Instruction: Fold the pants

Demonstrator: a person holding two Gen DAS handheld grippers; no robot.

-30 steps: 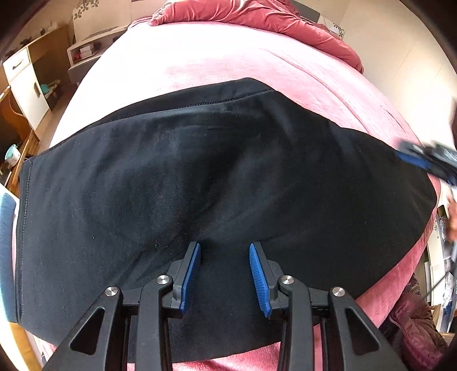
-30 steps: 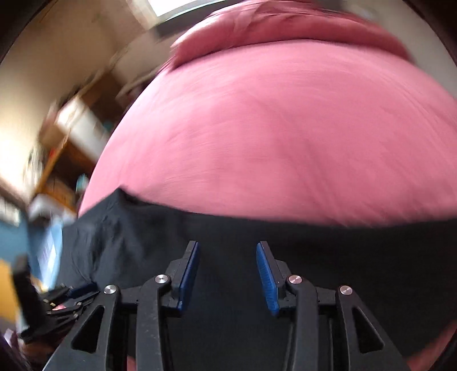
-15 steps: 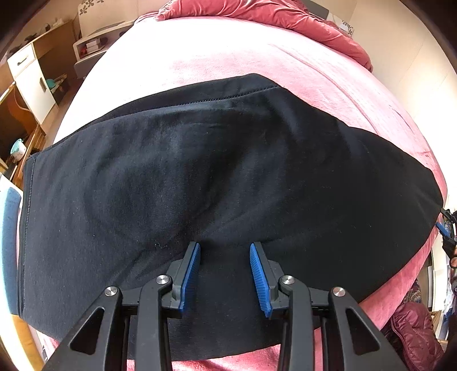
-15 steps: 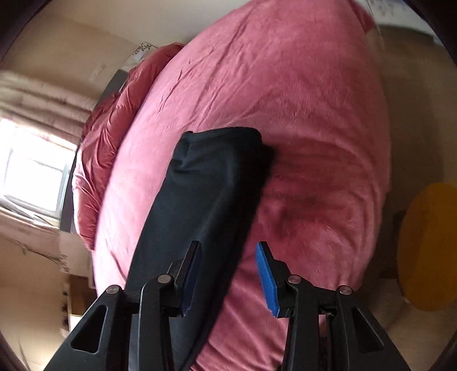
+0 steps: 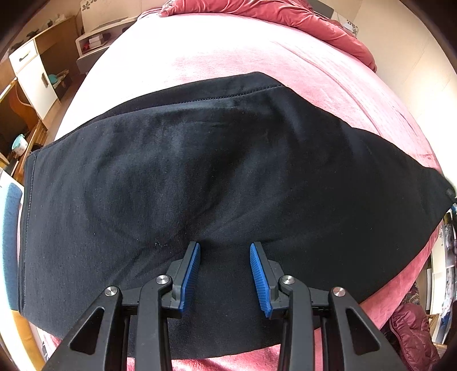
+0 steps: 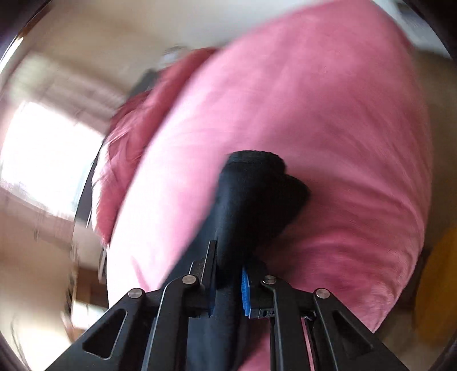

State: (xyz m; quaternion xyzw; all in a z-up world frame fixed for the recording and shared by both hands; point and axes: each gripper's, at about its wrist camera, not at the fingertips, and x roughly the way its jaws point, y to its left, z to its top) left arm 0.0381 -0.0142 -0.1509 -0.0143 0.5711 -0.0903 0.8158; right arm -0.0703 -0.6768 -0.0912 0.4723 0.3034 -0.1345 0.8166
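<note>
Only in the right wrist view do we see the right gripper closing on the black pants. The left gripper hangs parted over the pants on the pink bed, gripping nothing. The right view is blurred.

We see the pants lying flat across the bed, stretched from left to right; the left gripper hangs over their near edge, jaws apart; a bunched duvet lies at the bed's far end; a cabinet stands left of the bed; the right gripper is closing on the pants' end, cloth between its jaws.
</note>
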